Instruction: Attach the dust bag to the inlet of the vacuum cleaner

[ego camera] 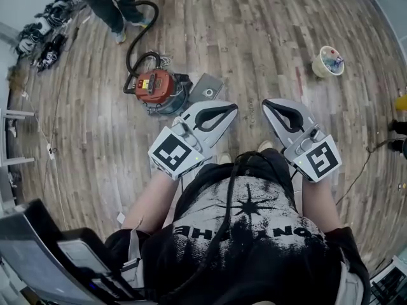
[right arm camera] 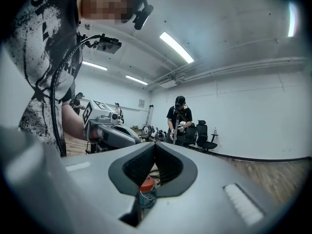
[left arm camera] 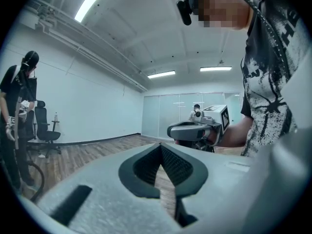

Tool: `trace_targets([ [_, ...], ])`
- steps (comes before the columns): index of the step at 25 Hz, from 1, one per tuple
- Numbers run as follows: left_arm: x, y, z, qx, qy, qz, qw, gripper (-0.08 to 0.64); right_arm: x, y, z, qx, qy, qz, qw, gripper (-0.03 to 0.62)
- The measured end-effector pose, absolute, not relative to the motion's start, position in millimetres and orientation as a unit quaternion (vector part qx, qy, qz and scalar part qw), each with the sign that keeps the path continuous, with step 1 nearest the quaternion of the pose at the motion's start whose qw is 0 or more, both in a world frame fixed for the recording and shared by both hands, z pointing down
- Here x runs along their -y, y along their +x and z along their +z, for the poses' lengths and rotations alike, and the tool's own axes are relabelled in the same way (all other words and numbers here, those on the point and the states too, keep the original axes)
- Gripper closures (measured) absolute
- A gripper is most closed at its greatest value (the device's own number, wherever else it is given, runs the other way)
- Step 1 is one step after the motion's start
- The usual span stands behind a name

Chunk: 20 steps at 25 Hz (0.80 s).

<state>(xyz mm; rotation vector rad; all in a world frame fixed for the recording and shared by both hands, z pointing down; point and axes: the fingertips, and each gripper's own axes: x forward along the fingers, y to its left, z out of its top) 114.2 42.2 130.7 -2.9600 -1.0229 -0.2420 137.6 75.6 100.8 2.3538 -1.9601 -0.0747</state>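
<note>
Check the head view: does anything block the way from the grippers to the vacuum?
Nothing visible does. Only bare floor lies between the vacuum and the left gripper and right gripper, both shut and empty. A flat grey piece lies beside the vacuum on the grippers' side; it is low, hardly an obstacle.

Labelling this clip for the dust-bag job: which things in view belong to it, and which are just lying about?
Job: vacuum cleaner, black hose, grey flat piece beside it (likely the dust bag), left gripper, right gripper, both shut, empty.
Lying about: pale tub, gear by the wall.
</note>
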Motion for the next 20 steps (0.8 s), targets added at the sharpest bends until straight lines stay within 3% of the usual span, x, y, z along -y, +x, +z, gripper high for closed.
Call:
trace_targets([
  [11,-18,244,120,0.233,-0.972,-0.041,0.011,0.558,-42,255,100,0.721,0.687,-0.055,0.07,0.587],
  [20,-3,330,120,0.091,-0.994,-0.06,-0.024,0.558,-30,350,95,0.806,0.586,-0.051,0.064,0.587],
])
